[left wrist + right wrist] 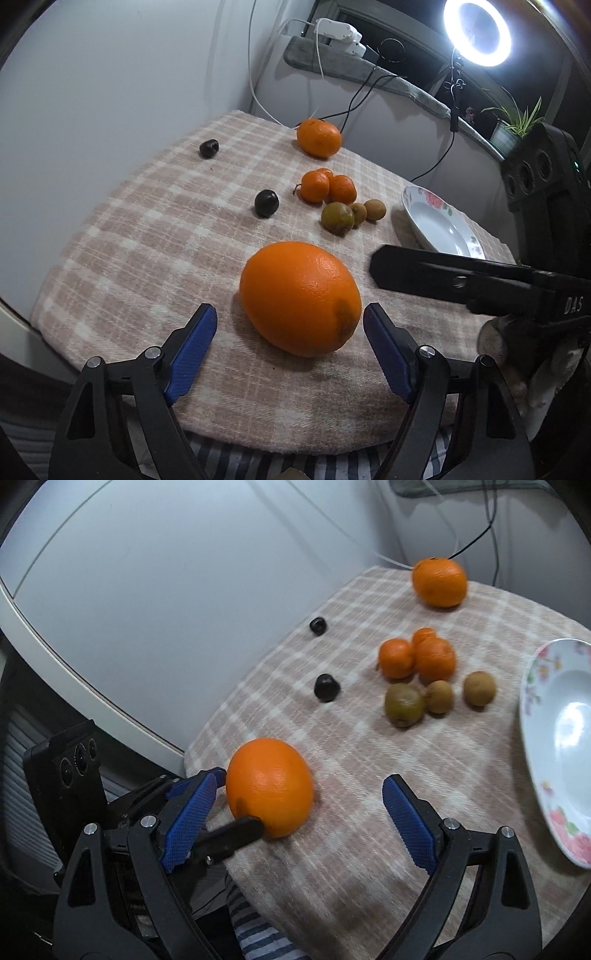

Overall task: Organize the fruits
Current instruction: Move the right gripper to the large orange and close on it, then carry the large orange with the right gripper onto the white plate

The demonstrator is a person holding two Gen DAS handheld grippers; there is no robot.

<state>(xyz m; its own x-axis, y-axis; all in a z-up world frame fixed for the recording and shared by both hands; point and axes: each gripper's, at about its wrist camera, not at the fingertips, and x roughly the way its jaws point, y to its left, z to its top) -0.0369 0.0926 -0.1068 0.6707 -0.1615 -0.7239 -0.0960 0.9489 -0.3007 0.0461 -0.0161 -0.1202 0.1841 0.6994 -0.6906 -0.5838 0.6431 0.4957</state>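
Left wrist view: the left claw (290,321) is spread wide around the big orange (300,298) on the worktop (129,240), not yet gripping it. The plate (439,225) is bare.

Right wrist view: the right claw (300,801) hangs released, holding nothing. The tangerines (417,657), kiwis (437,698) and dark plums (327,688) lie loose; sorting seems barely begun.

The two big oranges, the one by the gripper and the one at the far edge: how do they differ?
The near orange is egg-shaped, smooth and carries a dark blemish; the far orange is rounder and flatter, with a stem end on top. The near orange sits between the open left gripper fingers; the far orange lies alone. Both rest on the checked cloth.
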